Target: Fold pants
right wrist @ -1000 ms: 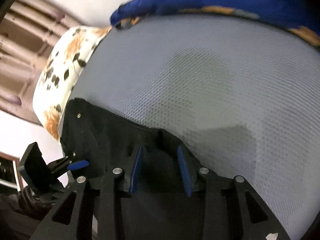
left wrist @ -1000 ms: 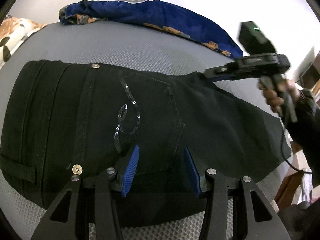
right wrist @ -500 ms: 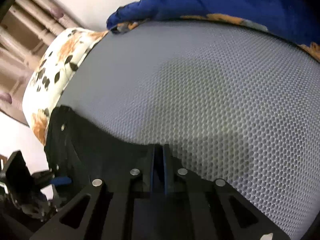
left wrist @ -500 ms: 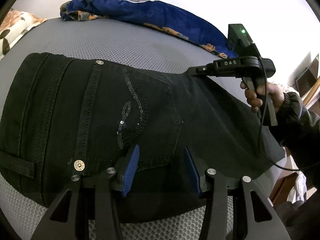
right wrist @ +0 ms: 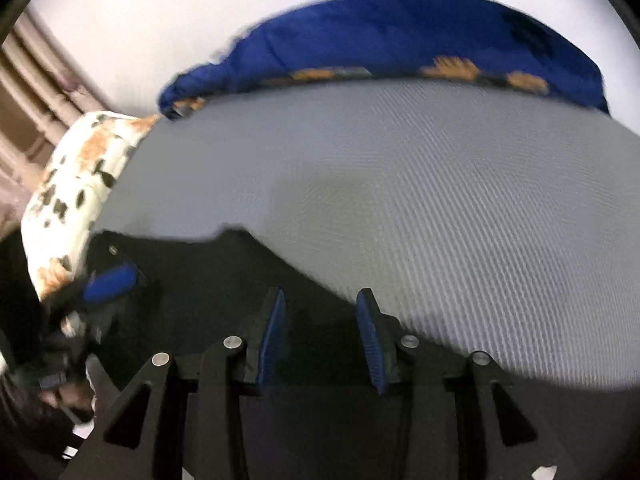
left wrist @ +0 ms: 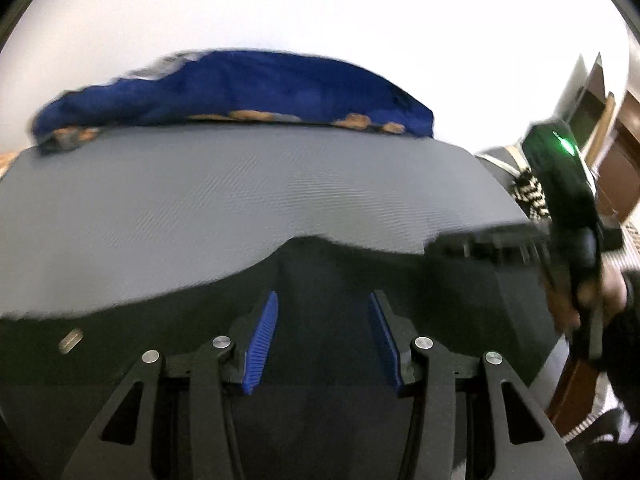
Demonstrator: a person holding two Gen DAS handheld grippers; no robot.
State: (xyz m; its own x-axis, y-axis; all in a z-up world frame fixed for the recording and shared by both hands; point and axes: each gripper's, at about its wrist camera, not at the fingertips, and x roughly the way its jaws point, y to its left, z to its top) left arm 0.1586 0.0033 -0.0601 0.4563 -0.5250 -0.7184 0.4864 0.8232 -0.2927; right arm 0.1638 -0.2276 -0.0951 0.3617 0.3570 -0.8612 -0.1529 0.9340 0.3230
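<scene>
The pants (left wrist: 360,280) lie as a dark, blurred sheet on the near part of the grey bed (left wrist: 240,200), filling the lower half of the left wrist view. Their far edge runs unevenly across the mattress, rising to a hump near the middle. A small metal piece, perhaps a button (left wrist: 71,340), shows at the left of the cloth; blur hides any further detail.

The left gripper (left wrist: 324,332) is spread, its blue pads wide apart over the black cloth with nothing pinched between them. Whether the pads touch the fabric or hover just above it cannot be told.

Further right in that view, the right gripper (left wrist: 480,242) reaches in over the far right edge of the pants, a green light on its body. From its own camera the right gripper (right wrist: 320,332) is also released, jaws apart, straddling the cloth where it meets the bare mattress. The same camera sees the other gripper at the far left, beside a flowered pillow (right wrist: 68,200).

A blue blanket (left wrist: 240,92) is bunched along the far edge of the bed, well apart from the pants.

As a judgement, the fold is at an early or middle stage: the pants look spread flat, no stacked layers or neat creased edge can be made out, and neither gripper grasps anything. What seems left is to take hold of an edge, carry it over, and then smooth the result.
</scene>
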